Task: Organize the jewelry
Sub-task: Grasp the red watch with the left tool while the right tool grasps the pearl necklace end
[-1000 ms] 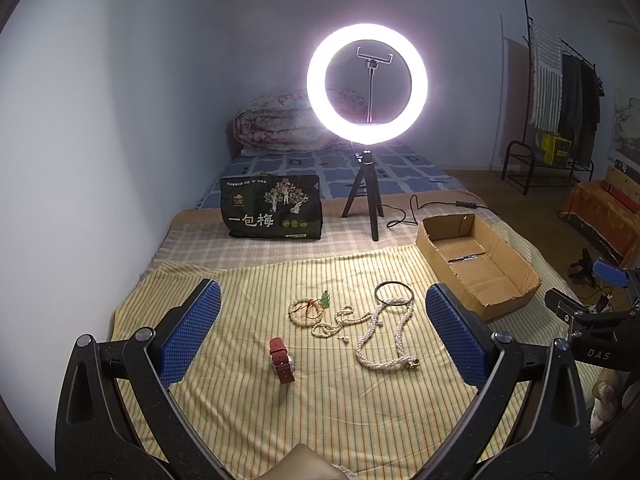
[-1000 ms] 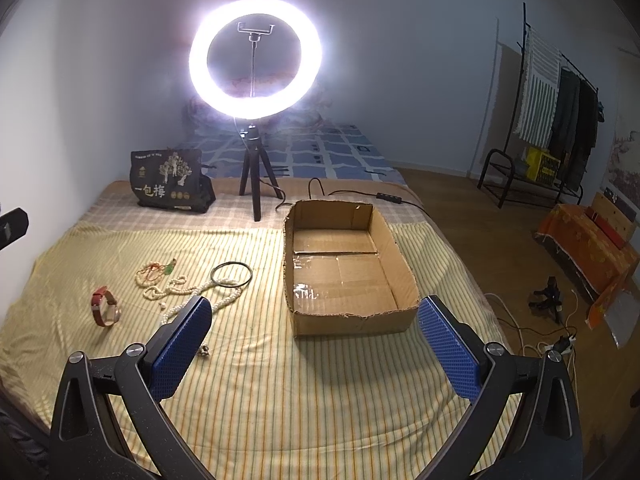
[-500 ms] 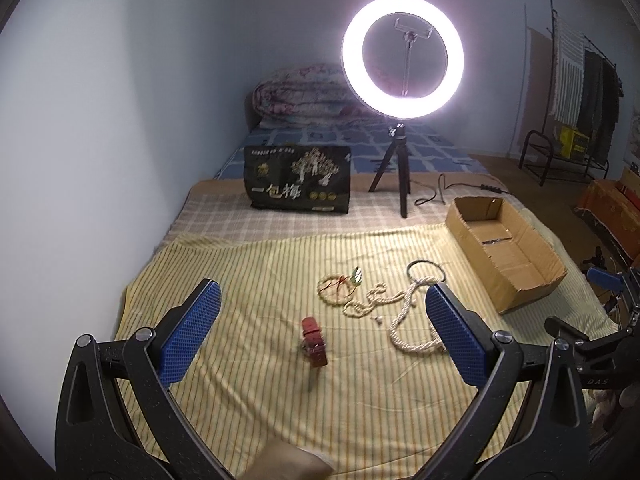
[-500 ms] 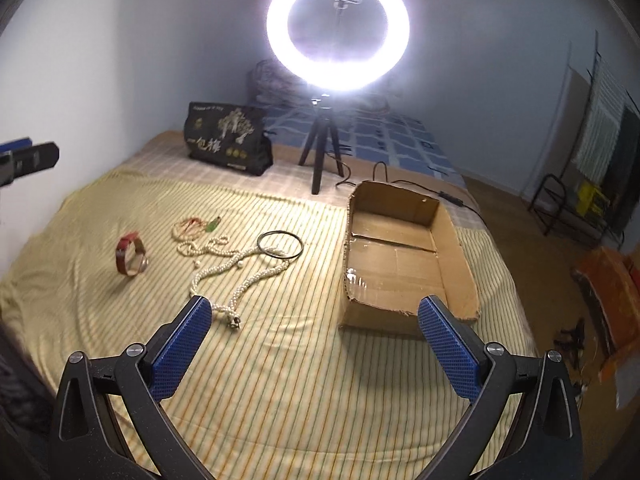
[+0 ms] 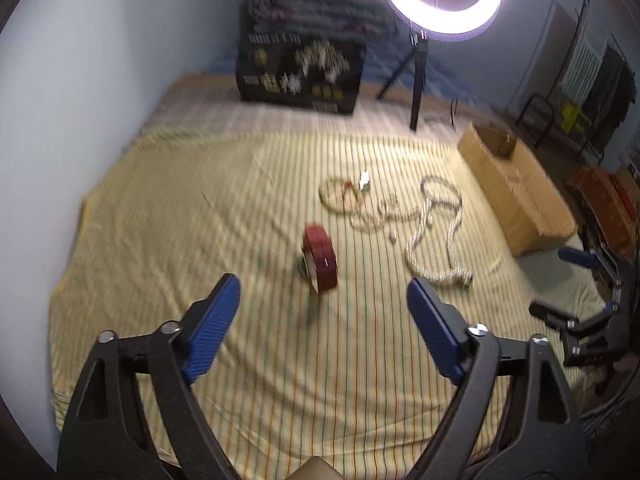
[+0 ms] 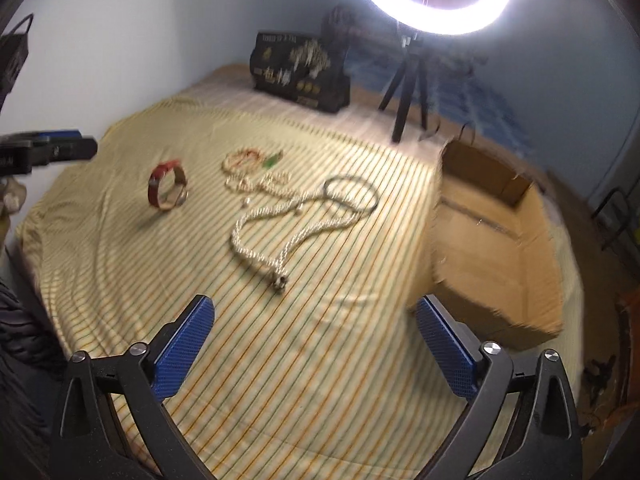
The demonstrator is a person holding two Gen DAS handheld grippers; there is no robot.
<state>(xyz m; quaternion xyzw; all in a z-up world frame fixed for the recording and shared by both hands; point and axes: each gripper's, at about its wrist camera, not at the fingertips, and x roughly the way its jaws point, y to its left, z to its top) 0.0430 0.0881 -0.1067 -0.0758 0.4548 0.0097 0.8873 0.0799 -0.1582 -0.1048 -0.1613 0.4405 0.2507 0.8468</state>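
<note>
Both grippers hang wide open and empty over the striped sheet [image 5: 160, 240]. The left gripper [image 5: 324, 312] faces the red watch [image 5: 320, 260]; the right gripper [image 6: 314, 336] faces the rope necklace [image 6: 280, 232] beside the box [image 6: 500, 248].

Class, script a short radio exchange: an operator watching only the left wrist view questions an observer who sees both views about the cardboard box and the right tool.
Operator: I see mostly the outer wall of the cardboard box. Anything inside?
Observer: The right wrist view looks down into the cardboard box; the floor that shows looks bare, though blurred.
Operator: Is the right tool holding anything?
Observer: No. The right tool is open, with nothing between its blue pads.
</note>
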